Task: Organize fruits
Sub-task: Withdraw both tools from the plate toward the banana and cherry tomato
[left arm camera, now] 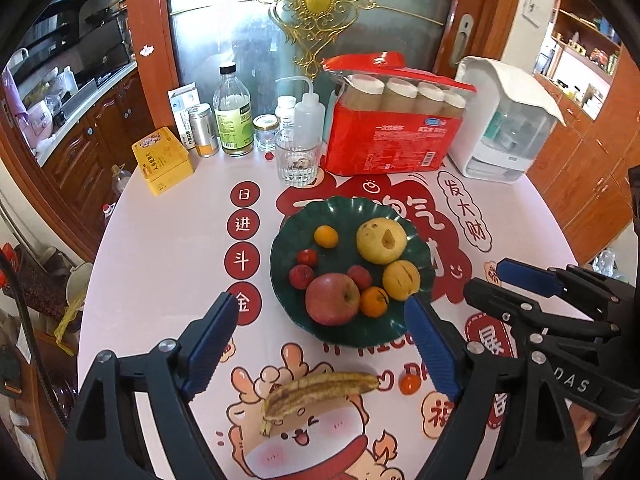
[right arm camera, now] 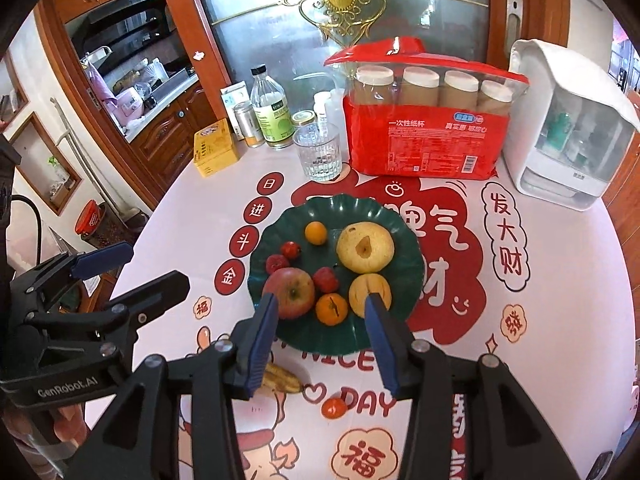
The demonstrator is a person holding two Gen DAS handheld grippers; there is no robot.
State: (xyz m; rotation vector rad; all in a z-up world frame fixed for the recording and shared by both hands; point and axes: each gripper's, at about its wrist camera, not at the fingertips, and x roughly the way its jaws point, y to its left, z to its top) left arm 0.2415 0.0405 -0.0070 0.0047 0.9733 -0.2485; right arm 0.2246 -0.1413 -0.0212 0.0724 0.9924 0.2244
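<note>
- Green plate (left arm camera: 382, 330) sits mid counter (left arm camera: 160, 240) w/ a red apple (left arm camera: 332, 299), 2 yellow pears, small oranges & red berries on it.
- Banana (left arm camera: 318, 394) lies on the counter near the plate – not on it.
- Tiny orange fruit (left arm camera: 409, 384) sits just beside the banana.
- Left tongs (left arm camera: 324, 344) – wide apart, holding nothing.
- Right tongs (right arm camera: 320, 344) – also apart, nothing in them.

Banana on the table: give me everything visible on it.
The banana is overripe, its yellow peel heavily browned and streaked. It lies flat on the printed tablecloth, outside the green plate on the near side, stem end toward the camera in the left wrist view. Nothing grips it; a small orange fruit sits apart beside it. In the right wrist view a finger partly hides it.
</note>
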